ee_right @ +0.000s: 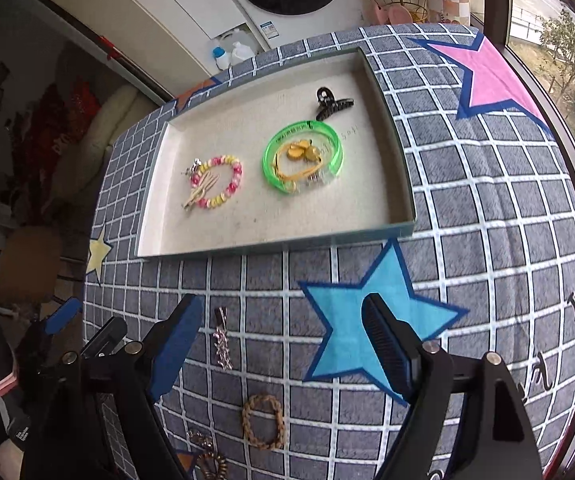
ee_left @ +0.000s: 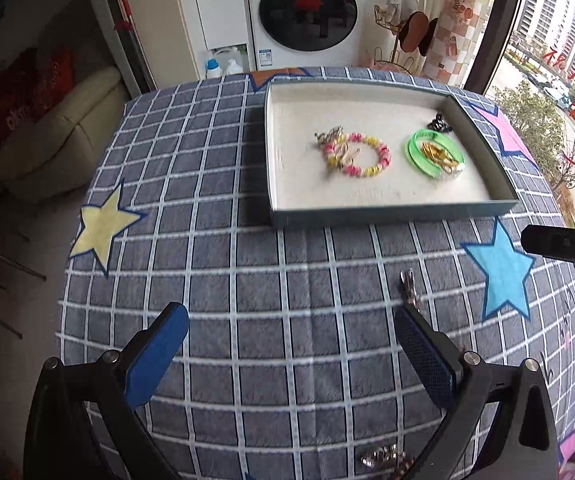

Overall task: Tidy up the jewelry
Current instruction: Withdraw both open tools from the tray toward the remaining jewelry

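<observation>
A shallow tray (ee_left: 391,213) (ee_right: 271,246) sits on the checked cloth. In it lie a pink and yellow bead bracelet (ee_left: 371,151) (ee_right: 227,176), a green bangle (ee_left: 415,152) (ee_right: 271,160) with gold pieces inside, and a black hair claw (ee_left: 439,124) (ee_right: 329,102). A silver hair clip (ee_left: 409,286) (ee_right: 222,344) lies on the cloth beside my left gripper's right finger. A brown braided bracelet (ee_right: 262,422) and a small metal piece (ee_left: 383,456) (ee_right: 199,438) lie nearer. My left gripper (ee_left: 291,320) and right gripper (ee_right: 283,312) are open and empty above the cloth.
The cloth has a yellow star (ee_left: 101,226), a blue star (ee_left: 499,268) (ee_right: 351,320) and a pink star (ee_right: 491,76). A washing machine (ee_left: 303,12) stands behind the table, a window (ee_left: 559,80) to the right, a sofa (ee_left: 67,128) to the left.
</observation>
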The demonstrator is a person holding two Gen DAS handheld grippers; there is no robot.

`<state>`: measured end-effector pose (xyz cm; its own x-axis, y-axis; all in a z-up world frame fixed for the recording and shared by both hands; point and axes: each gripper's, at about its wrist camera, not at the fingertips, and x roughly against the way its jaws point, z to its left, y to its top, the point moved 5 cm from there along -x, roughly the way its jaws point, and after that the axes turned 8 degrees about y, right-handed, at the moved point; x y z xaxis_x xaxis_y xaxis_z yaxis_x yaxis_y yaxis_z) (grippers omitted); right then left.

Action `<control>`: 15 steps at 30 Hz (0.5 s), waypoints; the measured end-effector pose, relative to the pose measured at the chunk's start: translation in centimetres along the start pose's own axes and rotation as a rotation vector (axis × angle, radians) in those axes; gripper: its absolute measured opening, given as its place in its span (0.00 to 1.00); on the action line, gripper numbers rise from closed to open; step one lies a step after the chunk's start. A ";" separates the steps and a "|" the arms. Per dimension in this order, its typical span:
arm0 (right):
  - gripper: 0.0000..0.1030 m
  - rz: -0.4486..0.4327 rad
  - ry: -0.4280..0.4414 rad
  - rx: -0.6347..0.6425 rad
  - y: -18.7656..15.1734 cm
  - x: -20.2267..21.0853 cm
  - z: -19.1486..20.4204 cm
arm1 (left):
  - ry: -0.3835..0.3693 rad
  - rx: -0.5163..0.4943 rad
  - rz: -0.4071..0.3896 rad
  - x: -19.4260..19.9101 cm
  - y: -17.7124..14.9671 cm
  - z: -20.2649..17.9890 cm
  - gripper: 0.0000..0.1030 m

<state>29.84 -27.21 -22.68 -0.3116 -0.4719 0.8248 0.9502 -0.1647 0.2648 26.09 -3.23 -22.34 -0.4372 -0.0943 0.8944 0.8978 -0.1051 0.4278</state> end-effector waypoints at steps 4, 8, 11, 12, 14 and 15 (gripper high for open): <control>0.82 0.042 -0.030 -0.001 -2.9 -0.2 -0.1 | 0.006 -0.005 0.041 0.6 -3.7 0.3 1.00; 0.82 0.081 -0.059 -0.016 -5.7 -0.6 -0.5 | -0.025 0.006 0.091 1.0 -7.1 0.0 1.00; 0.82 0.105 -0.081 -0.024 -7.3 -1.1 -0.9 | -0.036 -0.008 0.115 1.3 -9.0 -0.8 1.00; 0.82 0.110 -0.086 -0.027 -7.7 -1.2 -1.1 | -0.039 -0.014 0.122 1.3 -9.6 -1.1 1.00; 0.82 0.120 -0.094 -0.035 -8.6 -1.3 -1.3 | -0.046 -0.027 0.129 1.5 -10.3 -1.7 1.00; 0.82 0.125 -0.099 -0.035 -8.9 -1.3 -1.4 | -0.050 -0.032 0.134 1.5 -10.7 -2.0 1.00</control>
<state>21.77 -26.28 -26.83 -0.1869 -0.4032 0.8958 0.9799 -0.1414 0.1408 15.77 -4.22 -25.85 -0.3096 -0.0602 0.9490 0.9454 -0.1261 0.3004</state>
